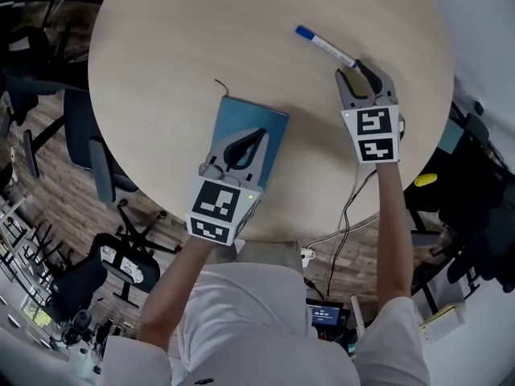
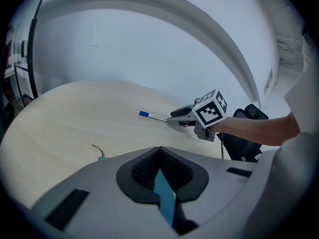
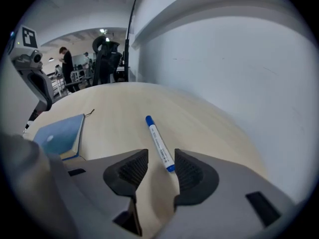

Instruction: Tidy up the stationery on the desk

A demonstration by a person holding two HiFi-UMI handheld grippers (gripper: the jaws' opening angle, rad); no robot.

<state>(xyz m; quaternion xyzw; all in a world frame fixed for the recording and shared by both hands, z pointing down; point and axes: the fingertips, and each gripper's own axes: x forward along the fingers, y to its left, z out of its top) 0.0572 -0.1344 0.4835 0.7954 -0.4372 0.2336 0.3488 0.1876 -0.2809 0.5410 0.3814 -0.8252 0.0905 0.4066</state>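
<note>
Item: desk stationery, 2 pcs. Head view: round wooden table (image 1: pixel 177 39). The blue notebook (image 1: pixel 239 116) sits near the front edge under my left gripper (image 1: pixel 256 137). A white pen (image 1: pixel 326 47) w/ blue cap lies further out to the right, its near end at the tips of my right gripper (image 1: pixel 357 74). The gripper covers the notebook's near half, so I can't see how much of the book is taken. Left gripper view: pads pressed together on a thin blue strip, prob. the notebook's cover or edge. The rest of the book is hidden below the gripper body. I judge it light but floppy (a thin cover will sag if lifted by one corner), so better held nearer the spine. A thin dark cord (image 2: pixel 97 148), maybe a bookmark, pokes out at the far end. Right gripper view: jaws spread, the pen's near blue end just between the tips; contact can't be told. Pen looks light, stiff, round and smooth, so likely to roll. I'd take it across the barrel, approx. mid-length. Barrel print is too small to read. Bkgd: a person (image 3: pixel 65 59), far off.
</note>
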